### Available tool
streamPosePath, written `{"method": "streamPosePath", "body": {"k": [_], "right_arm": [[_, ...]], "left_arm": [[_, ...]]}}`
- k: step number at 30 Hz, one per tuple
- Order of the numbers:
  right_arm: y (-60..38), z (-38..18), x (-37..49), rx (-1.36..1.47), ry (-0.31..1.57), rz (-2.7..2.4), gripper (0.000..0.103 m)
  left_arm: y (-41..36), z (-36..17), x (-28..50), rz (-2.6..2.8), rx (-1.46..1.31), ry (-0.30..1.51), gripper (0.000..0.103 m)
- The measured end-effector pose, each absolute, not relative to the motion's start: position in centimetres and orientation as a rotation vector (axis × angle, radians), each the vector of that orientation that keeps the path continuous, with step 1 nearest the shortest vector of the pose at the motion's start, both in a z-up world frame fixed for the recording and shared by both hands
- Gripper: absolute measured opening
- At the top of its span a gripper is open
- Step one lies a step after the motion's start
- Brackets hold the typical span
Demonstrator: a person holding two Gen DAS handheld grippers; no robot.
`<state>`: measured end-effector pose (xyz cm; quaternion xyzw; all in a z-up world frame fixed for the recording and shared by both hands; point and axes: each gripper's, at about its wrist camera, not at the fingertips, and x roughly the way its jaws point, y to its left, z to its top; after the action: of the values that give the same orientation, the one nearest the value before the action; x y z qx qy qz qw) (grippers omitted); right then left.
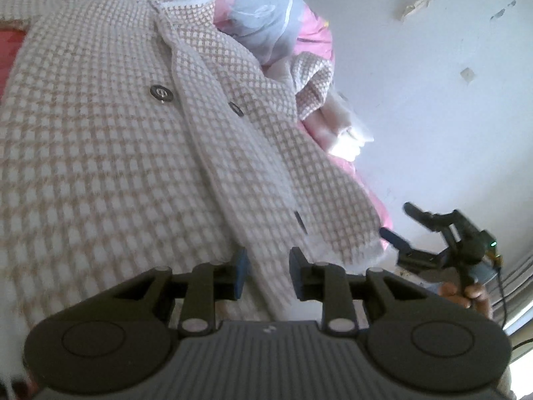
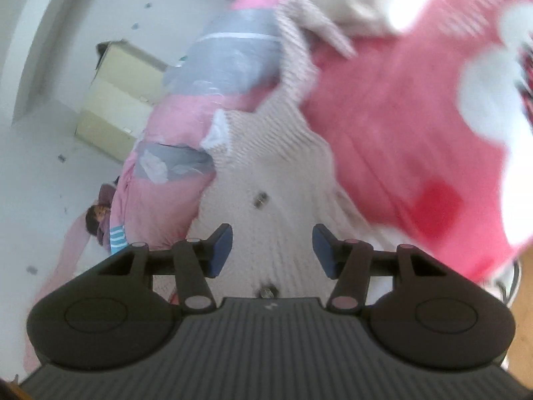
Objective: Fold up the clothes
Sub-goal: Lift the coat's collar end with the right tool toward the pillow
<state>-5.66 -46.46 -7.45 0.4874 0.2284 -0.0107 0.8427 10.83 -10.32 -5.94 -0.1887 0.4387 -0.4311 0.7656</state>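
A beige-and-white checked coat (image 1: 110,140) lies spread flat on a bed with a pink sheet (image 2: 393,140), its buttoned front facing up and two dark buttons (image 1: 161,93) visible near the overlap. The left gripper (image 1: 268,275) hovers low over the coat's front edge with its blue pads (image 1: 240,271) a little apart; a strip of the fabric shows in the gap, but whether the pads press on it cannot be told from this angle. In the same view the right gripper (image 1: 401,223) appears off the bed's edge against the white wall (image 1: 433,83), held by a hand (image 1: 466,295) that is partly cut off, its jaws spread and nothing in them. The right wrist view is heavily blurred: the coat, a pink-and-grey quilt (image 2: 186,153) and a pale cabinet (image 2: 116,100) are only roughly legible, and white patches at the right edge cannot be identified
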Motion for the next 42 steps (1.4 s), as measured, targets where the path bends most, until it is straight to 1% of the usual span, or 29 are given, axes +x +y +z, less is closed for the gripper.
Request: {"method": "streamPosePath", "body": {"k": [6,13,22,26,27,29,30,34,37,42], "right_arm": [[-46.6,-11.1,-8.0,1.176,0.441,-0.001,0.053],[-46.6,-12.1,-8.9,1.198,0.443,0.016,0.053],[-47.5,-13.0,-10.8,1.287,0.369,0.025,0.053],[-47.5,-13.5,-10.7,1.308,0.372,0.026,0.054],[-47.5,-13.6,-10.8,1.313,0.372,0.027,0.054],[-47.6,-13.9,-11.0,1.324,0.368,0.029,0.054],[-47.7,-14.0,-11.0,1.329,0.365,0.029,0.054],[-47.9,-14.3,-11.5,1.337,0.353,0.019,0.054],[-48.1,-14.4,-11.9,1.341,0.341,0.005,0.054],[-48.4,-14.5,-12.3,1.347,0.326,-0.007,0.054]], "left_arm": [[-10.0,-4.4,7.7,-0.92,-0.356,0.922,0.027],[-12.3,-5.2,6.5,-0.87,-0.287,1.011,0.026],[-11.7,-6.5,7.8,-0.819,-0.4,1.064,0.026],[-12.1,-6.9,8.1,-0.802,-0.423,1.074,0.025],[-12.2,-7.0,8.2,-0.796,-0.429,1.075,0.022],[-12.5,-7.2,8.4,-0.773,-0.43,1.08,0.01],[-12.7,-7.3,8.5,-0.762,-0.429,1.08,0.006],[-12.7,-6.7,8.1,-0.753,-0.413,1.055,0.004],[-12.1,-6.1,7.8,-0.776,-0.457,1.077,0.004],[-11.4,-5.8,7.3,-0.759,-0.415,1.085,0.004]]}}
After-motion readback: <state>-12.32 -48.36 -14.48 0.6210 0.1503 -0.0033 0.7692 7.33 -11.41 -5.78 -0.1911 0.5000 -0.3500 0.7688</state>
